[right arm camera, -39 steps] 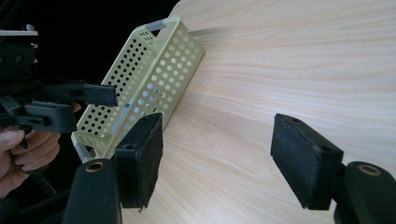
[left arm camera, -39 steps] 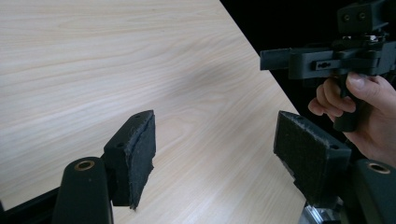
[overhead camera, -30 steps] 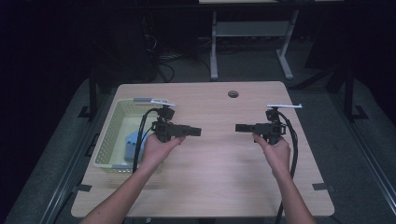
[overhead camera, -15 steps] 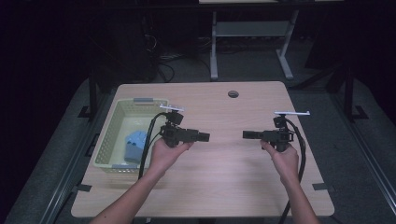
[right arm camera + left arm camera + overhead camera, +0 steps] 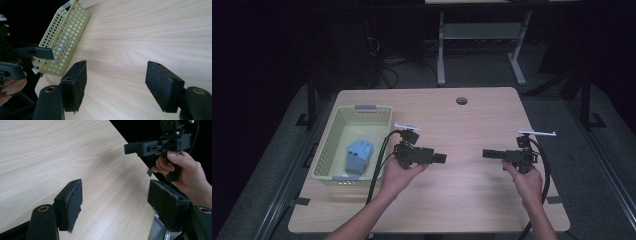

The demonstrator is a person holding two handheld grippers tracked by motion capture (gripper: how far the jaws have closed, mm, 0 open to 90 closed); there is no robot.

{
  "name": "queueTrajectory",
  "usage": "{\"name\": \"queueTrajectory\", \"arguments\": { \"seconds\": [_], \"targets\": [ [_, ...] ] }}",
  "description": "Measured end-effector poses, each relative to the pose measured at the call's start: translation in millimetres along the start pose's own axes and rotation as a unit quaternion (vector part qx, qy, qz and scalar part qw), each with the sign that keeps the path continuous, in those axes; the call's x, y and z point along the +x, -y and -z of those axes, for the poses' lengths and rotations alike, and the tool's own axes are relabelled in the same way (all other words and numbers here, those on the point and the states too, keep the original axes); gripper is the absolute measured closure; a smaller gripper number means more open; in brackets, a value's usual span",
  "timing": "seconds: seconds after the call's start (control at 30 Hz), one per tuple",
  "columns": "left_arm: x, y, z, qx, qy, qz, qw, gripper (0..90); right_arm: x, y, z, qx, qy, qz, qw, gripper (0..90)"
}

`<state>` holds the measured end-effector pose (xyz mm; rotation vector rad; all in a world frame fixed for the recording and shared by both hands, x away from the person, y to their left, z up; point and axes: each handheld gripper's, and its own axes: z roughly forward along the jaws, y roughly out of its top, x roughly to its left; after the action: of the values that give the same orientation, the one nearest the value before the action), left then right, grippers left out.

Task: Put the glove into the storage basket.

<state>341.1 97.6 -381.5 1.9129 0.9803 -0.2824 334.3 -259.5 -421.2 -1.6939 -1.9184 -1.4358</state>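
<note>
- Blue object (image 5: 357,155) lies inside the pale yellow perforated basket (image 5: 329,145) at the left side of the wooden table (image 5: 462,130), resting on the basket floor toward the near half; it is the thing nearest the left gripper (image 5: 439,159).
- Left gripper is held above bare tabletop to the right of the basket, its jaws pointing toward the other hand; in the left gripper view its padded jaws stand wide apart with nothing between them.
- Right gripper (image 5: 488,153) faces it from the right side of the table, well apart from it; in the right gripper view its jaws are likewise spread and empty.
- Risk, as I judge it: both grippers point toward each other over the middle of the table, so a careless move inward could knock them together.
- Another risk: the left gripper's cable (image 5: 379,162) trails across the basket's right wall, and a swing toward the blue object could snag the rim and drag or tip the light basket.
- Reaching in, a jaw could catch the basket wall, since the object sits below the rim.
- Hard to make out: the blue object's exact shape is blurred in the high view, and through the basket's holes in the right gripper view (image 5: 63,37) it shows as mere blue flecks.
- Floor and room beyond the table are too dark to read.
</note>
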Motion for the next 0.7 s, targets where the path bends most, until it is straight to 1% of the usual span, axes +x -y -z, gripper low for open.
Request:
{"name": "queueTrajectory", "arguments": {
  "seconds": [0.17, 0.2, 0.23, 0.3, 0.33, 0.37, 0.4, 0.43, 0.5, 0.53, 0.57, 0.6, 0.63, 0.7],
  "targets": [
    [-2.9, 5.3, -5.8, 0.002, -0.001, -0.005, 1.0, 27.5, -4.6, 7.9, 5.4, -0.001, 0.001, -0.002, 1.0, 33.0],
    [-3.1, 8.8, -9.8, 0.008, -0.004, -0.011, 0.9999, 27.4, -6.9, 11.7, 7.4, 0.0, 0.001, 0.001, 1.0, 32.9],
    [-3.2, 10.8, -11.8, 0.008, -0.002, -0.01, 0.9999, 27.4, -7.2, 13.5, 8.3, 0.0, 0.001, -0.001, 1.0, 32.8],
    [-2.9, 12.7, -13.6, 0.01, -0.003, -0.01, 0.9999, 27.4, -7.9, 15.7, 9.3, 0.0, 0.002, 0.003, 1.0, 32.8],
    [-2.5, 16.2, -16.6, 0.012, 0.0, -0.006, 0.9999, 27.4, -8.8, 20.4, 11.2, 0.001, 0.003, 0.003, 1.0, 32.8],
    [-2.5, 16.2, -16.6, 0.012, 0.0, -0.006, 0.9999, 27.4, -9.5, 23.0, 12.2, 0.001, 0.001, 0.003, 1.0, 32.8],
    [-2.5, 19.6, -19.1, 0.013, 0.0, -0.007, 0.9999, 27.4, -10.6, 25.3, 12.9, 0.003, 0.004, 0.006, 1.0, 32.8],
    [-2.4, 21.4, -19.9, 0.013, 0.0, -0.01, 0.9999, 27.4, -11.0, 27.9, 13.7, 0.002, 0.003, 0.006, 1.0, 32.8],
    [-3.4, 25.6, -22.2, 0.012, 0.0, -0.008, 0.9999, 27.4, -13.0, 33.0, 14.6, 0.002, 0.001, 0.006, 1.0, 32.7],
    [-3.2, 27.8, -23.3, 0.014, 0.001, -0.013, 0.9998, 27.4, -13.7, 35.4, 14.6, 0.001, -0.001, 0.003, 1.0, 32.4],
    [-3.2, 27.8, -23.3, 0.014, 0.001, -0.013, 0.9998, 27.5, -13.7, 35.4, 14.6, 0.001, -0.001, 0.003, 1.0, 32.4],
    [-4.0, 32.9, -25.1, 0.018, 0.004, -0.015, 0.9997, 27.4, -15.3, 40.9, 14.8, 0.003, -0.002, 0.006, 1.0, 32.3],
    [-4.0, 32.9, -25.1, 0.018, 0.004, -0.015, 0.9997, 27.4, -15.6, 43.8, 15.1, 0.004, -0.003, 0.007, 1.0, 31.9],
    [-6.1, 41.6, -26.6, 0.017, 0.011, -0.018, 0.9996, 27.5, -15.8, 50.6, 16.6, 0.001, -0.009, 0.006, 0.9999, 31.5]
  ]
}}
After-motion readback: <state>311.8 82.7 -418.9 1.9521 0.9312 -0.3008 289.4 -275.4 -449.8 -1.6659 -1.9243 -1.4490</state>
